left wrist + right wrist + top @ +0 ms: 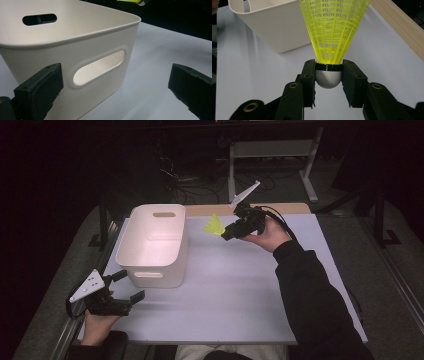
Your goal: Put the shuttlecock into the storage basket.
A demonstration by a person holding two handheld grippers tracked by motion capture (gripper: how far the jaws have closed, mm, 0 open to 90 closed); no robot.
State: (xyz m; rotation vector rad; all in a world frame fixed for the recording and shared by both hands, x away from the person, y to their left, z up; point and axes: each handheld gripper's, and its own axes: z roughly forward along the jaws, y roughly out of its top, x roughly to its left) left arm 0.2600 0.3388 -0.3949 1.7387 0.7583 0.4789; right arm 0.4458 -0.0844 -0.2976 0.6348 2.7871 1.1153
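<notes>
Yellow shuttlecock (333, 30) clamped in right hand-held gripper (329, 75), white bin (152, 245) nr, no writing

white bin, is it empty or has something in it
Empty as far as it shows: the white bin has a bare floor in the high view, and the yellow shuttlecock is outside it, clamped in the right gripper.

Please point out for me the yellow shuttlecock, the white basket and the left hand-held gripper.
yellow shuttlecock (334, 27): right gripper view, on its mesh skirt.
white basket (172, 267): high view, on its near wall.
left hand-held gripper (131, 287): high view, between its fingertips.
</notes>
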